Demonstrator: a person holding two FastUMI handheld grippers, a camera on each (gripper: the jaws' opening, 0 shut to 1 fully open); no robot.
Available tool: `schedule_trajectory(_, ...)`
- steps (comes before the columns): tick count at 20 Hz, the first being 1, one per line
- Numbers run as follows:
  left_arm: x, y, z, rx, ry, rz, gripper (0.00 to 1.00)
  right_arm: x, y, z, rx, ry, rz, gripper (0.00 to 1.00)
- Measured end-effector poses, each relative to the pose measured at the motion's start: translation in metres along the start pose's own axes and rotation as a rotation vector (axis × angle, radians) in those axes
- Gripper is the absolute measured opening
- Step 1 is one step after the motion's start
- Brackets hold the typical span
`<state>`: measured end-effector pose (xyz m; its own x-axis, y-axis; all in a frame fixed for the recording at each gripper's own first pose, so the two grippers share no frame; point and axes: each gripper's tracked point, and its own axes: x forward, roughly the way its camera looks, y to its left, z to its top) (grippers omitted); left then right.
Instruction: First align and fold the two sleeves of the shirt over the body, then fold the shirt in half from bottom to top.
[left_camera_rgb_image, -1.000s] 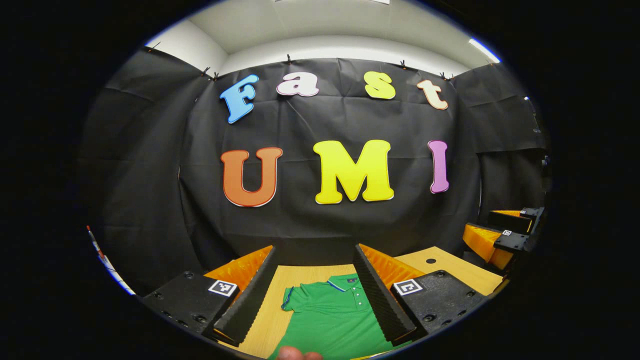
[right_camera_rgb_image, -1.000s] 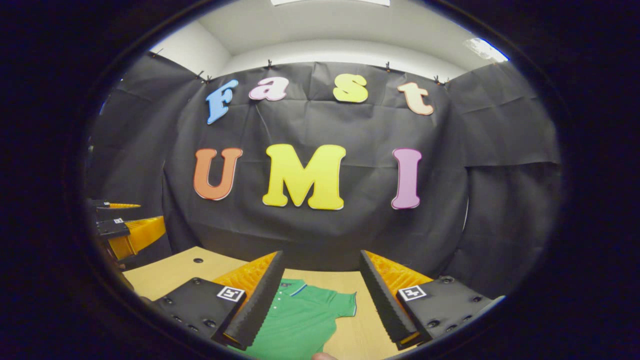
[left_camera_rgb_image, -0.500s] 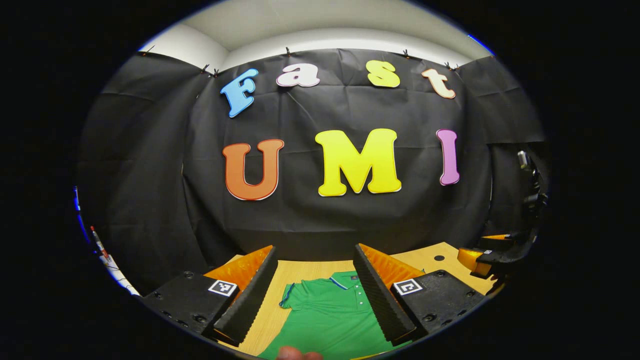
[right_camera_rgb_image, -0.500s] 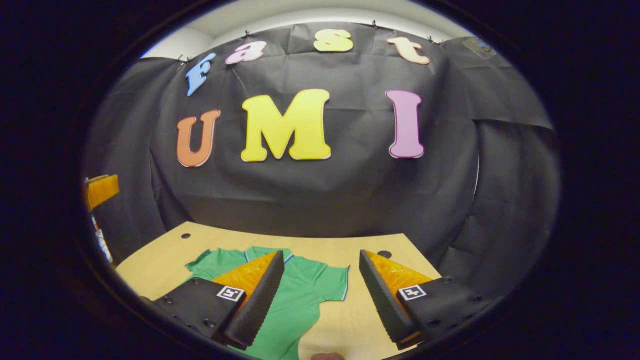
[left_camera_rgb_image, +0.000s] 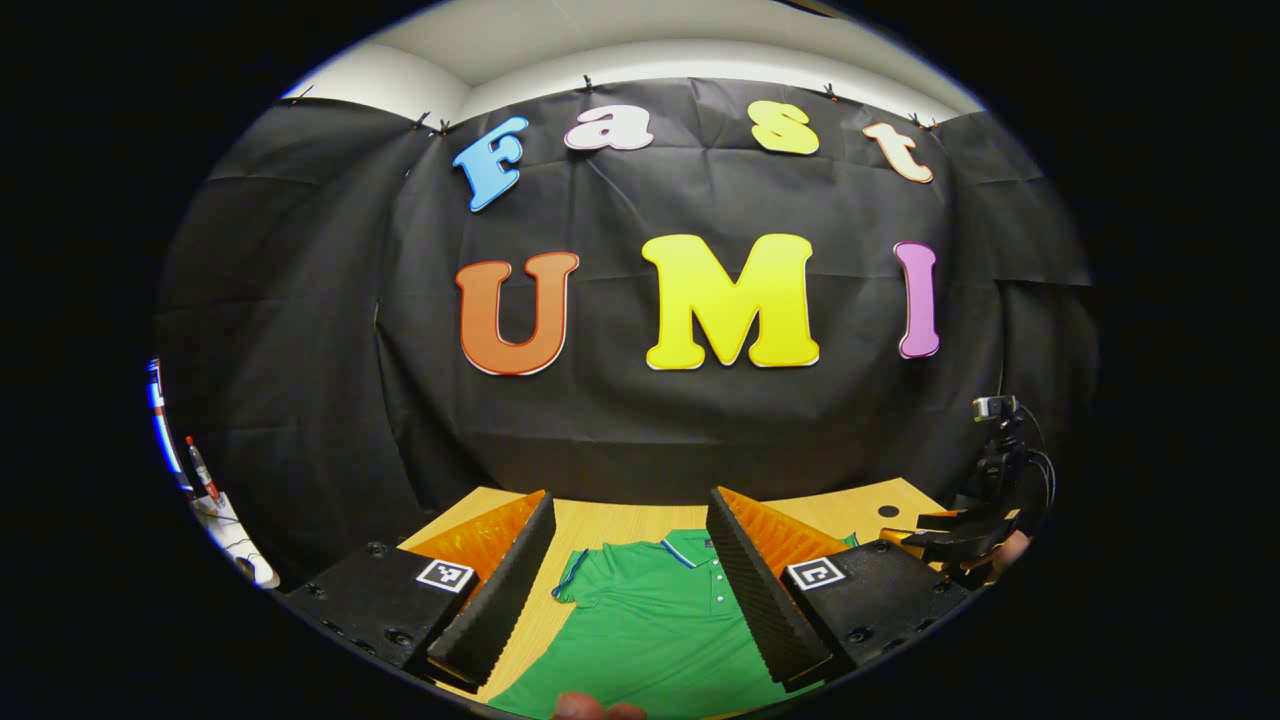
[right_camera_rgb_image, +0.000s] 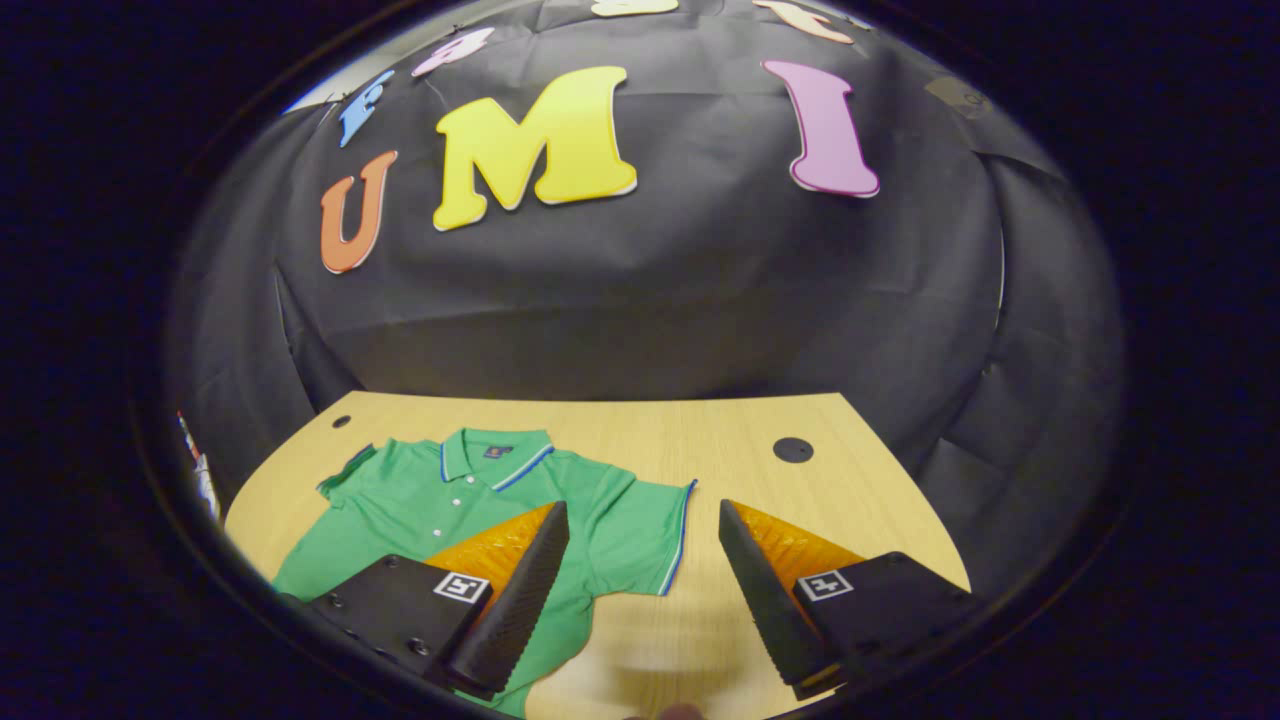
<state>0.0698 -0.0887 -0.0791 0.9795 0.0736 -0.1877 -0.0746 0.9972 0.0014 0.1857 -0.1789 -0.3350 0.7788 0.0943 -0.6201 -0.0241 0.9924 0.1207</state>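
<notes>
Lying flat on the wooden bench (right_camera_rgb_image: 640, 430) is a green polo shirt (right_camera_rgb_image: 470, 500), collar toward the black cloth wall (right_camera_rgb_image: 640, 300), blue-and-white trim along the collar and the sleeve hems, buttons running down the placket. Neither sleeve is folded over the body, so both are spread out to the sides.

From the right gripper view, the right gripper (right_camera_rgb_image: 640, 570) hangs above the bench with its two fingers wide apart and nothing between them. One finger sits over the shirt's chest area, the other over bare wood just beside the sleeve (right_camera_rgb_image: 650, 535) on that side. That sleeve's striped hem falls in the gap between the fingers. A dark round hole (right_camera_rgb_image: 792, 450) in the bench is off beyond that sleeve, near the far edge, and a smaller hole (right_camera_rgb_image: 341, 421) is near the other far corner.

From the left gripper view, the left gripper (left_camera_rgb_image: 625, 570) is also spread open and empty, looking along the bench with the collar and button placket framed between its fingers. The shirt's other sleeve (left_camera_rgb_image: 572, 585) shows just beside one finger. Off at the edge of this view the right gripper (left_camera_rgb_image: 955, 535) appears lower down, near the bench, with a bit of a hand (left_camera_rgb_image: 990, 555) holding it.

Pretty much both grippers are apart from the fabric, as far as these views let anyone tell.
</notes>
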Motion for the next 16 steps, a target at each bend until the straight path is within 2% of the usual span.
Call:
schedule_trajectory(1, -0.002, 0.001, -0.007, -0.006, 0.018, 0.009, 0.98, 0.014, -0.001, -0.008, 0.002, 0.031, 0.016, 0.96)
schedule_trajectory(2, -0.002, 0.000, -0.012, -0.008, 0.034, 0.010, 0.98, 0.028, -0.002, -0.015, 0.013, 0.058, 0.029, 0.94)
schedule_trajectory(7, -0.004, 0.003, -0.024, 0.017, 0.078, 0.034, 0.98, 0.090, -0.018, -0.036, 0.086, 0.152, 0.013, 0.96)
schedule_trajectory(12, -0.002, 0.004, -0.036, 0.020, 0.120, 0.053, 0.98, 0.123, -0.011, -0.048, 0.099, 0.200, 0.015, 0.98)
schedule_trajectory(14, 0.000, 0.003, -0.035, 0.026, 0.123, 0.055, 0.98, 0.128, -0.010, -0.062, 0.079, 0.247, -0.009, 0.75)
schedule_trajectory(15, 0.002, 0.003, -0.037, 0.029, 0.126, 0.055, 0.98, 0.126, -0.011, -0.062, 0.060, 0.249, -0.009, 0.60)
schedule_trajectory(16, 0.002, 0.003, -0.037, 0.032, 0.128, 0.057, 0.98, 0.131, -0.012, -0.063, 0.051, 0.254, -0.011, 0.60)
